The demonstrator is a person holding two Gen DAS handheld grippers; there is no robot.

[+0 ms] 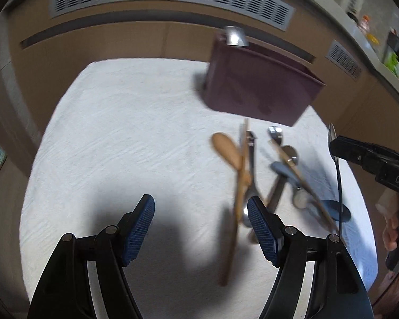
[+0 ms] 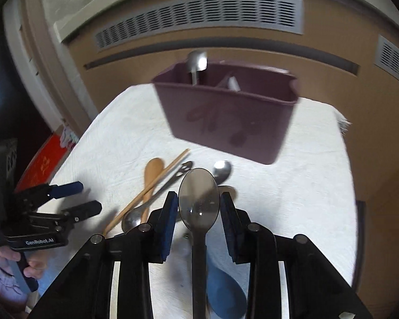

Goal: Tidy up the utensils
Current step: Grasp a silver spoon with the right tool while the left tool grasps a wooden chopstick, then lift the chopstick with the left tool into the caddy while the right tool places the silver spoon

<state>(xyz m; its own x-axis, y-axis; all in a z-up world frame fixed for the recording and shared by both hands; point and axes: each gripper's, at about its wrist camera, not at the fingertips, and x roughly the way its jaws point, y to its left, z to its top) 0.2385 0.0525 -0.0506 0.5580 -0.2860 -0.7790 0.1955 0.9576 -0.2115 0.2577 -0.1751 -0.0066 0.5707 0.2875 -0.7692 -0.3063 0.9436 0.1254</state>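
Right gripper (image 2: 198, 207) clamped on a dark spoon (image 2: 198, 199), bowl up between the pads. Left gripper (image 1: 200, 228) spread wide, holding nothing, above the white cloth (image 1: 119, 133). Farther out, loose utensils (image 1: 266, 175) heaped on cloth; beyond, maroon caddy (image 2: 226, 117) with a metal spoon (image 2: 197, 62) standing inside.

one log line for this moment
right gripper: holds dark spoon | left gripper: open, empty | caddy: one spoon in | pile: on cloth
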